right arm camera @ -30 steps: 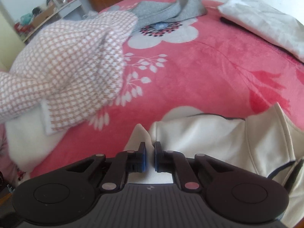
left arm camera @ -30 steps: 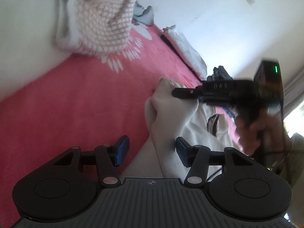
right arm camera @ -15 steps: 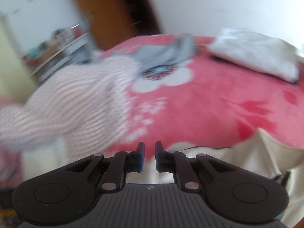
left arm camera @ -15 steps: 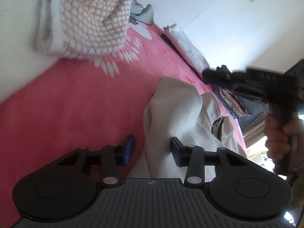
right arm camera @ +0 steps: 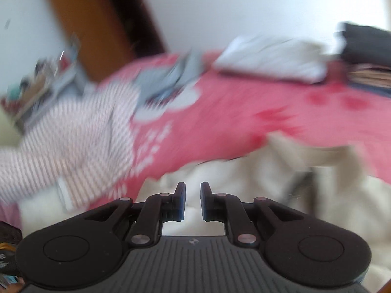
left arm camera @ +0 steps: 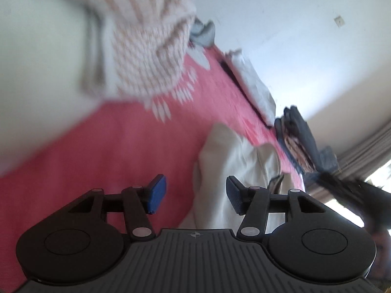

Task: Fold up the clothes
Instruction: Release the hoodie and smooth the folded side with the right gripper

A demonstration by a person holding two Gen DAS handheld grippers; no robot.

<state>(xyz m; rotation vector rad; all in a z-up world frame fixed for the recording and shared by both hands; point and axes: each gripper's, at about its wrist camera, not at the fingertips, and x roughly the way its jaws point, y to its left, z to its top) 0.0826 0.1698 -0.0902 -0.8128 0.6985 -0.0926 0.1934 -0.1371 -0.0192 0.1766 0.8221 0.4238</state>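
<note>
A cream garment [left arm camera: 234, 151] lies rumpled on the pink flowered bedspread [left arm camera: 122, 146]. My left gripper [left arm camera: 195, 185] hovers over its near edge with the jaws opening. The cloth runs up between the blue pads, close to the right one, and neither pad presses on it. In the right wrist view the same cream garment [right arm camera: 268, 171] lies below my right gripper [right arm camera: 192, 190]. Its jaws are opening, with a narrow gap and nothing between the pads. A pink-and-white checked sweater [left arm camera: 151, 48] lies heaped at the left, blurred, and the right wrist view shows this sweater [right arm camera: 73, 141] too.
A grey garment [right arm camera: 171, 78] and a folded white cloth [right arm camera: 268, 61] lie at the far side of the bed. A stack of dark clothes [left arm camera: 300, 141] sits by the wall near a curtain [left arm camera: 366, 151]. A wooden door [right arm camera: 97, 24] and a cluttered shelf [right arm camera: 44, 78] stand beyond.
My right gripper let go of the cream garment's edge, rose and swung away to the right, its jaws parting. The left jaws narrowed, then widened again.
</note>
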